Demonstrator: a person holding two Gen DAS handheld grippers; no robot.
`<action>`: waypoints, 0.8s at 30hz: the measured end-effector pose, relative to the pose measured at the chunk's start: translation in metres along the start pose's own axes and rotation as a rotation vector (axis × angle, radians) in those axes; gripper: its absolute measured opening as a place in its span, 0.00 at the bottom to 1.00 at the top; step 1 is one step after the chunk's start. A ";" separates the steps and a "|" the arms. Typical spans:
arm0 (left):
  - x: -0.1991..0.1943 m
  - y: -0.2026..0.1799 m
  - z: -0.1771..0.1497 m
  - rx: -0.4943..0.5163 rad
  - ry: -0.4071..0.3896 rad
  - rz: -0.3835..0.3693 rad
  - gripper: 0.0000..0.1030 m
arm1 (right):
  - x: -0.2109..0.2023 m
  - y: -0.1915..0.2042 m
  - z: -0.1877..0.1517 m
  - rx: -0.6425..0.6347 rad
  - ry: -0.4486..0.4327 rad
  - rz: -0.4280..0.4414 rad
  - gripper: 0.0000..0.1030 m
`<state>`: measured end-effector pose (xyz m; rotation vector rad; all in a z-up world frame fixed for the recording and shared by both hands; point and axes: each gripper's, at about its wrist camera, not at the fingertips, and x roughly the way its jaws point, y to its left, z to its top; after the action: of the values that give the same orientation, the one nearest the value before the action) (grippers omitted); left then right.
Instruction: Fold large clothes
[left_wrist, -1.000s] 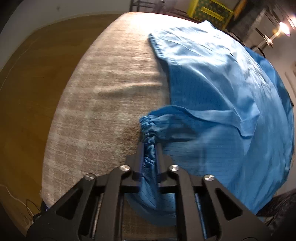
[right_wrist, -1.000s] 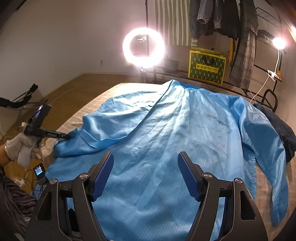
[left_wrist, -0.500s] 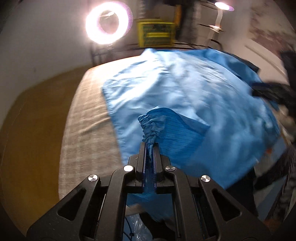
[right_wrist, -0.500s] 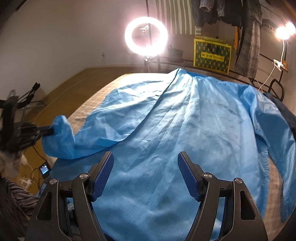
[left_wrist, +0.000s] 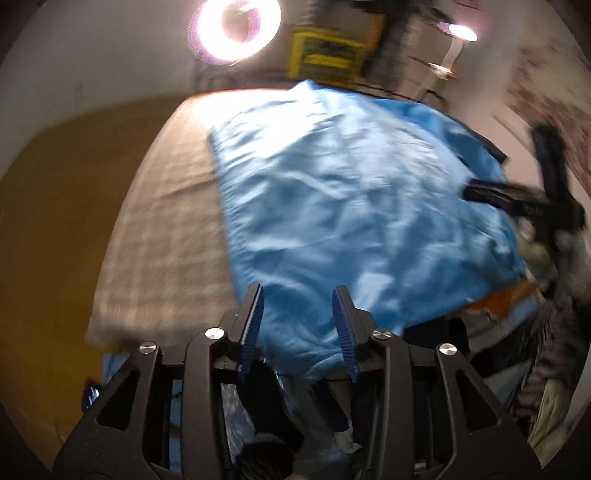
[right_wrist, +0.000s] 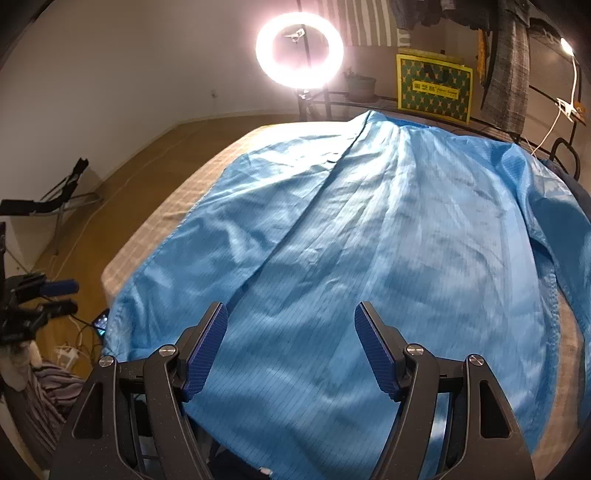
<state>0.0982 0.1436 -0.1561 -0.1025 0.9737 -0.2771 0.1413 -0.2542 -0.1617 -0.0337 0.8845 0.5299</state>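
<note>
The blue garment (right_wrist: 369, 240) lies spread flat over the checked bed (right_wrist: 173, 210), its near hem draped off the front edge, presumably so the panels can be folded inward; the left gripper (left_wrist: 297, 325) hangs above that near hem, its fingers (left_wrist: 253, 325) opening with cloth behind them but nothing pinched between; the right gripper (right_wrist: 291, 347) hovers over the middle of the cloth, fingers wide apart and empty, likely ready to pin or take a fold; beyond, a ring light (right_wrist: 299, 50) glares at the far end.
</note>
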 end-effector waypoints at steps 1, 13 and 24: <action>0.005 0.006 -0.001 -0.036 0.016 -0.001 0.41 | 0.001 0.001 0.000 -0.002 0.004 0.005 0.69; 0.072 0.044 0.002 -0.433 0.146 -0.050 0.51 | -0.009 0.009 0.016 0.055 0.006 0.085 0.69; 0.091 0.063 0.000 -0.483 0.182 -0.029 0.51 | 0.003 0.037 0.095 0.033 0.015 0.132 0.69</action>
<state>0.1583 0.1787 -0.2416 -0.5404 1.2065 -0.0732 0.1949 -0.1978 -0.0961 0.0514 0.9140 0.6388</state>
